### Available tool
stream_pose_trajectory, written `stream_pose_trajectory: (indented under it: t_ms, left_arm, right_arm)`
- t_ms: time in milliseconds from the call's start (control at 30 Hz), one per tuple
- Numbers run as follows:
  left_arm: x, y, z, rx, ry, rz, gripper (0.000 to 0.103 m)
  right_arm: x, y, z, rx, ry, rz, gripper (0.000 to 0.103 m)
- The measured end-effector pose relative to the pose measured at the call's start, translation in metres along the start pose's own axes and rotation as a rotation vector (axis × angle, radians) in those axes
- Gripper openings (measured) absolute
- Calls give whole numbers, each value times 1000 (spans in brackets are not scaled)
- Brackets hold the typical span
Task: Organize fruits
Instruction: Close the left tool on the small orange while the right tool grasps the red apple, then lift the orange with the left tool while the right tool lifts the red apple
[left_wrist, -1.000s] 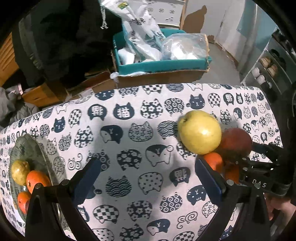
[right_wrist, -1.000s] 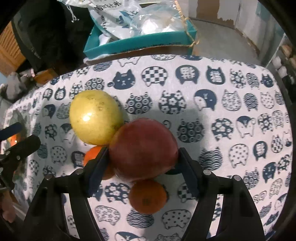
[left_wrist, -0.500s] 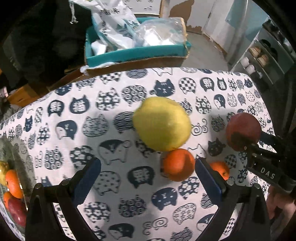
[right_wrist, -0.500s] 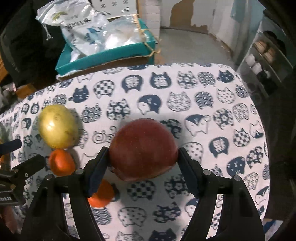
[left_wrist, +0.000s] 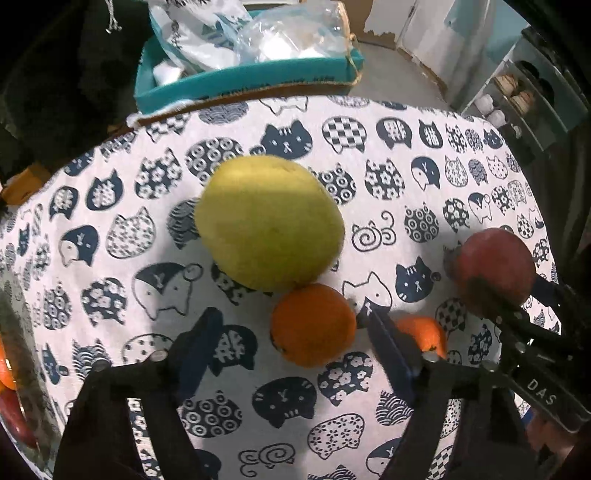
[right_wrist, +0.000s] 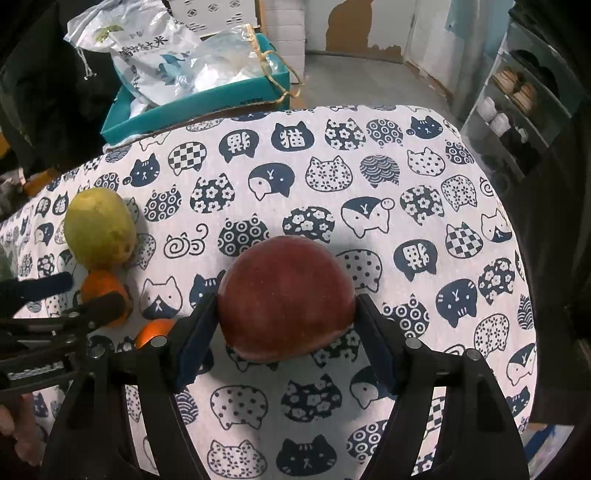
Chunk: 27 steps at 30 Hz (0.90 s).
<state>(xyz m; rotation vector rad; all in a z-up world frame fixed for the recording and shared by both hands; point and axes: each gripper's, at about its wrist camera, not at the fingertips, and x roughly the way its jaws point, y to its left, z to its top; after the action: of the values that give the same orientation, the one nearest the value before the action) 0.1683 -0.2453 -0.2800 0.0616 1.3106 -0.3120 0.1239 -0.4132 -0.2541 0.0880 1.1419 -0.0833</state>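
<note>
My right gripper (right_wrist: 286, 325) is shut on a red apple (right_wrist: 286, 297) and holds it above the cat-print tablecloth (right_wrist: 369, 177); the apple also shows in the left wrist view (left_wrist: 493, 267). My left gripper (left_wrist: 295, 328) is open, its fingers either side of an orange (left_wrist: 312, 325). A large yellow-green pear (left_wrist: 269, 221) lies just beyond that orange and touches it. A second orange (left_wrist: 423, 332) lies right of the left gripper's right finger. The pear (right_wrist: 99, 227) and both oranges (right_wrist: 105, 291) (right_wrist: 153, 330) show at left in the right wrist view.
A glass plate with fruit (left_wrist: 11, 369) sits at the table's left edge. A teal box (left_wrist: 243, 77) with plastic bags stands beyond the far edge. A shelf with shoes (right_wrist: 517, 96) stands to the right.
My right gripper has carried the red apple up and right, away from the pile. My left gripper has moved right and closer, so the orange now lies between its fingers.
</note>
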Motion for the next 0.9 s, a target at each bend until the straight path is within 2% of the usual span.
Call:
stream_pose_trajectory:
  t_ms: [67, 133, 200, 400, 900]
  left_arm:
    - [3, 0, -1, -1, 11, -11, 71]
    - [6, -2, -2, 7, 24, -24, 53]
    - [7, -3, -3, 12, 25, -42, 47]
    - [-2, -5, -7, 23, -2, -35, 45]
    - [-64, 13, -17, 46, -158, 17, 45]
  right_arm:
    - [0, 0, 0, 2, -1, 0, 74]
    - [0, 0, -1, 2, -3, 4, 74]
    - [-1, 0, -1, 0, -5, 5, 74]
    - [-5, 4, -1, -17, -19, -3, 74]
    - [-40, 22, 2, -56, -98, 6, 74]
